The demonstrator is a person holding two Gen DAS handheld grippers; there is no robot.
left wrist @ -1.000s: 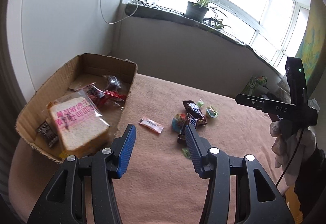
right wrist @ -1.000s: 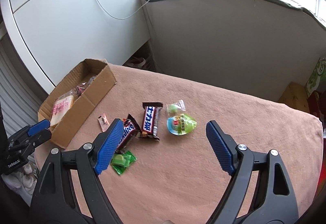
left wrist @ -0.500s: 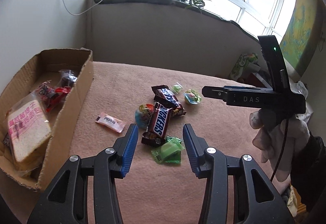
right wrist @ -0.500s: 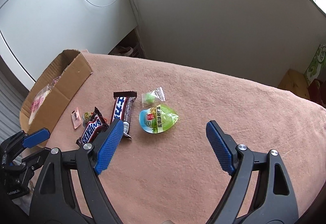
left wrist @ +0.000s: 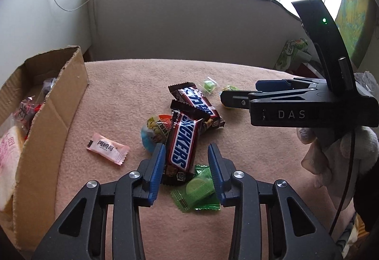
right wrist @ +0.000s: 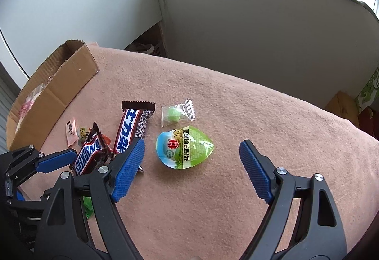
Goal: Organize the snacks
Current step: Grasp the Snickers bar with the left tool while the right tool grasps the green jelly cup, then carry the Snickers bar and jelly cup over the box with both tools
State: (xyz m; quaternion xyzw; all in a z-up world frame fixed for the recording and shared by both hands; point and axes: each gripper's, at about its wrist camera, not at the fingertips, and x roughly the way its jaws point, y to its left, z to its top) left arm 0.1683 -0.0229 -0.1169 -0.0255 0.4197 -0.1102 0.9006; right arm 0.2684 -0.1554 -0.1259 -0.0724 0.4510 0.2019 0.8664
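Two blue pads of the left gripper (left wrist: 186,160) stand to either side of the near end of a Snickers bar (left wrist: 183,144); the jaws have just been closing, yet a gap shows on the right side, so they are not clamped on it. Just beneath that bar's near end lies a green candy packet (left wrist: 197,191). A second chocolate bar (left wrist: 196,102) lies crossed behind the first, and a round blue-and-orange snack cup (left wrist: 151,132) is tucked under the Snickers bar's left side. A pink candy wrapper (left wrist: 107,148) lies apart to the left, near the cardboard box (left wrist: 52,118), which holds wrapped bread and other packets.

The right gripper (right wrist: 191,172) has its jaws wide apart, with nothing held, above the pink blanket (right wrist: 260,118). Between and just beyond its pads sits a green egg-shaped snack pack (right wrist: 184,150), with a small clear-wrapped green candy (right wrist: 176,113) just behind it.
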